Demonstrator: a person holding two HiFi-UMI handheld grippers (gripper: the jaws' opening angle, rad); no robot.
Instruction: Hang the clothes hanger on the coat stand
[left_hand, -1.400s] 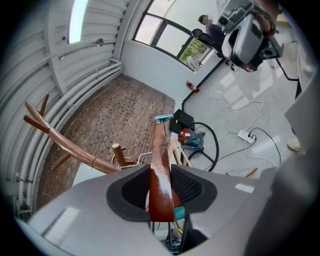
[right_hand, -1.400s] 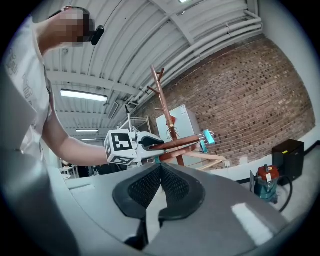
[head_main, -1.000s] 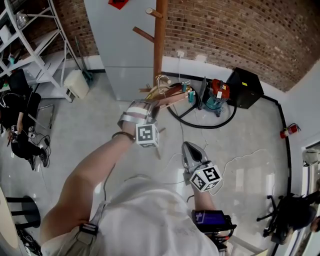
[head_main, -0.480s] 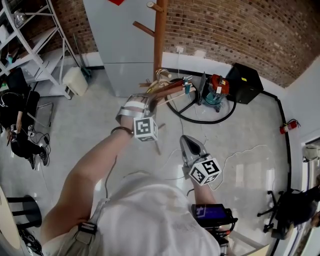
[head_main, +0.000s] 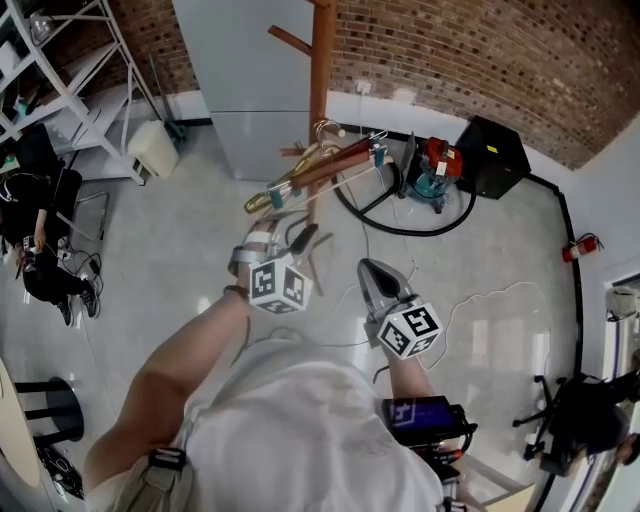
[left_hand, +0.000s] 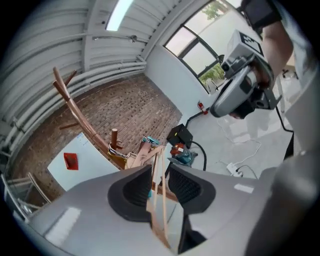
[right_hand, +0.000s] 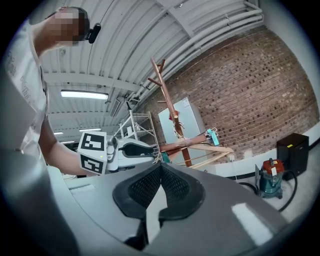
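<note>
A wooden clothes hanger (head_main: 330, 165) with teal clips has its metal hook over a low peg of the brown coat stand (head_main: 319, 70). My left gripper (head_main: 292, 237) sits at the hanger's near end. In the left gripper view the hanger's light bars (left_hand: 156, 202) run between the jaws of my left gripper (left_hand: 159, 167), which have just been closing and now sit against the wood. The right gripper view shows the hanger (right_hand: 195, 145) slanting from the left gripper (right_hand: 150, 150) up to the stand (right_hand: 167, 102). My right gripper (head_main: 375, 280) (right_hand: 160, 167) is shut and empty, held low beside me.
Behind the stand are a grey cabinet (head_main: 245, 90) and a brick wall. To its right, a red and teal vacuum (head_main: 432, 175), a black box (head_main: 490, 152) and a black hose (head_main: 400, 225) lie on the floor. A white rack (head_main: 60, 80) and a seated person (head_main: 40, 250) are at left.
My left gripper has drawn back toward me and rolled. The hanger's near end has swung down and left with it while the hook stays at the stand. The right gripper has not moved.
</note>
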